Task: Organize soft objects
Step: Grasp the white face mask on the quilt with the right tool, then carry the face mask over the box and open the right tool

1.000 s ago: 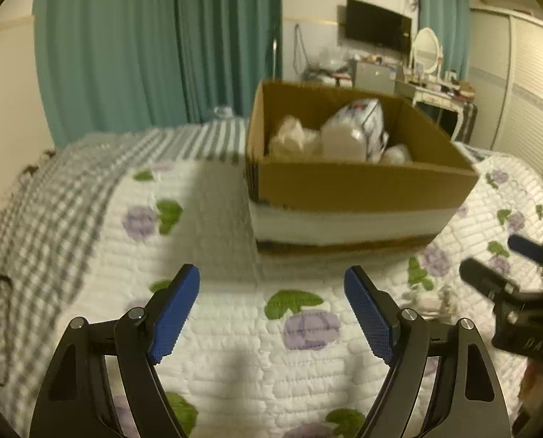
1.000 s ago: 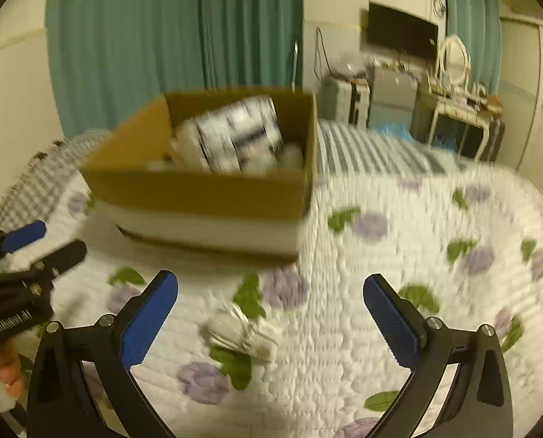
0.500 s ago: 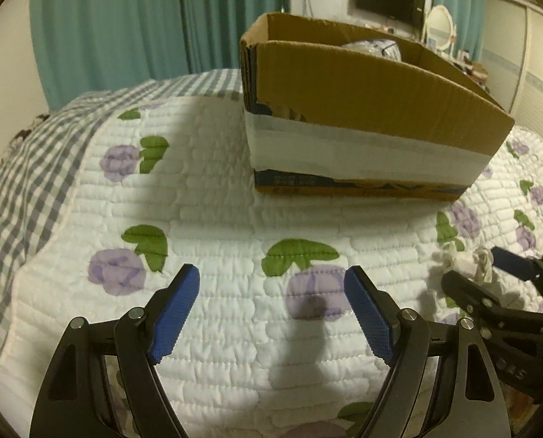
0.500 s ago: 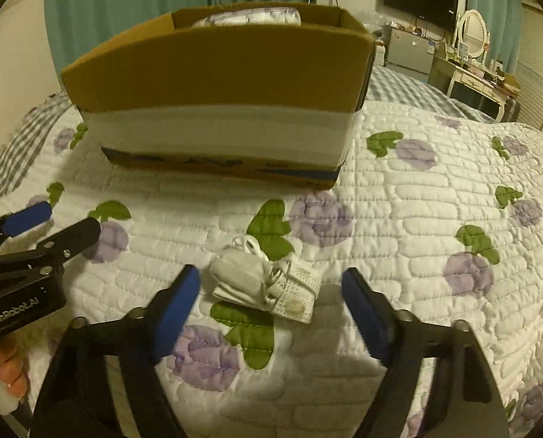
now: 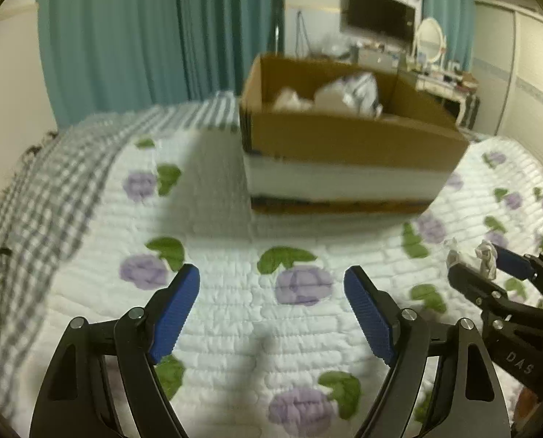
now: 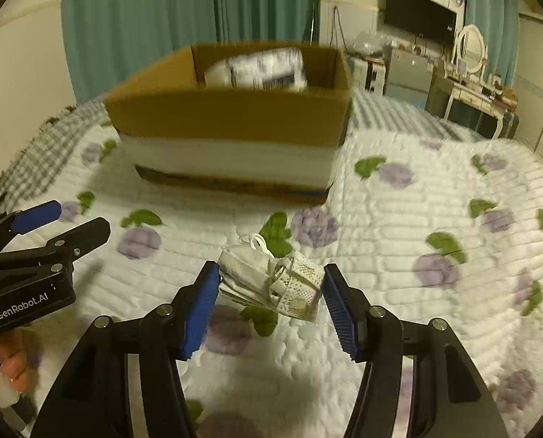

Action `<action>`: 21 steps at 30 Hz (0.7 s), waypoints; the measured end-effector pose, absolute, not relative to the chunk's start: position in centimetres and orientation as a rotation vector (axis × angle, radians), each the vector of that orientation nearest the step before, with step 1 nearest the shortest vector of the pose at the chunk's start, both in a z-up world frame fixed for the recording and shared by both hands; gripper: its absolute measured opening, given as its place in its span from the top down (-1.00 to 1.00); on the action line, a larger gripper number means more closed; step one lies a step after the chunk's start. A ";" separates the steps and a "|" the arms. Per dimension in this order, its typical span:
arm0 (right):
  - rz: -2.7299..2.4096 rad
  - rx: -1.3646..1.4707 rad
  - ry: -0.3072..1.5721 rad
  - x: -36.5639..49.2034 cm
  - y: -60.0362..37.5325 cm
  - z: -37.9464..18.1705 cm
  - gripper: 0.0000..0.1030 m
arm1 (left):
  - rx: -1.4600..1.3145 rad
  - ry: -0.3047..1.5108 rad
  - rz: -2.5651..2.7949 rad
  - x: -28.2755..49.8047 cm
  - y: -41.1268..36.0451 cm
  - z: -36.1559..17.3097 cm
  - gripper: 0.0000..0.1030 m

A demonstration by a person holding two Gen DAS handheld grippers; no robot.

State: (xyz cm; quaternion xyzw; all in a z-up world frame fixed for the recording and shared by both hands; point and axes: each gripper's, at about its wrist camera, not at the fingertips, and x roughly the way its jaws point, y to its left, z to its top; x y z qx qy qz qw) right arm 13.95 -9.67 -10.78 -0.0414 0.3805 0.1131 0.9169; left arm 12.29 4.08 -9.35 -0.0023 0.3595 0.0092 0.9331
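R tongs [image 6: 270, 283] pinch a folded white sock bundle [image 6: 271, 284] btwn the blue pads [image 6: 200, 314], one pad touching each end; bundle looks lifted just above the quilt [image 6: 417, 292], its shadow on the cover below. A loop of white fabric sticks up at the bundle's far edge. In the L wrist view the same bundle [image 5: 485, 255] shows only as small white bits btwn the R tongs' tips [image 5: 490, 266] at the far right.

L tongs [image 5: 271, 299] are spread wide w/ nothing btwn them, hovering over the quilt's purple flower print; in the R wrist view they [image 6: 63, 222] sit at the left edge, well apart from the bundle, w/ fingers of a hand [image 6: 10, 365] below.

Cardboard box [image 6: 231, 120] stands on the bed beyond both tongs, open-topped, w/ a white band around its lower half. Inside: blurred white soft items [image 5: 330, 96], incl. one w/ dark print. Teal curtains [image 6: 162, 18] hang behind; TV [image 6: 419, 14] on the wall at right.
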 end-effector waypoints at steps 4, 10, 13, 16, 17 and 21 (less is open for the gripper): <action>0.244 -0.067 0.717 12.0 -10.4 -7.1 -0.12 | -0.017 0.665 0.014 10.6 4.2 -5.5 -0.61; 0.265 -0.066 0.586 11.1 -10.8 0.5 -0.12 | -0.007 0.559 0.026 9.9 4.3 0.9 -0.61; 0.270 -0.073 0.530 11.7 -10.9 3.9 -0.12 | 0.013 0.481 0.056 10.3 4.1 4.0 -0.61; 0.274 -0.079 0.486 13.1 -10.7 7.3 -0.12 | 0.023 0.446 0.064 11.7 4.1 5.4 -0.61; 0.278 -0.080 0.478 13.6 -10.6 7.9 -0.12 | 0.025 0.435 0.065 12.6 4.1 5.8 -0.61; 0.295 -0.083 0.455 16.3 -9.8 9.6 -0.12 | 0.044 0.419 0.062 16.5 3.8 5.5 -0.61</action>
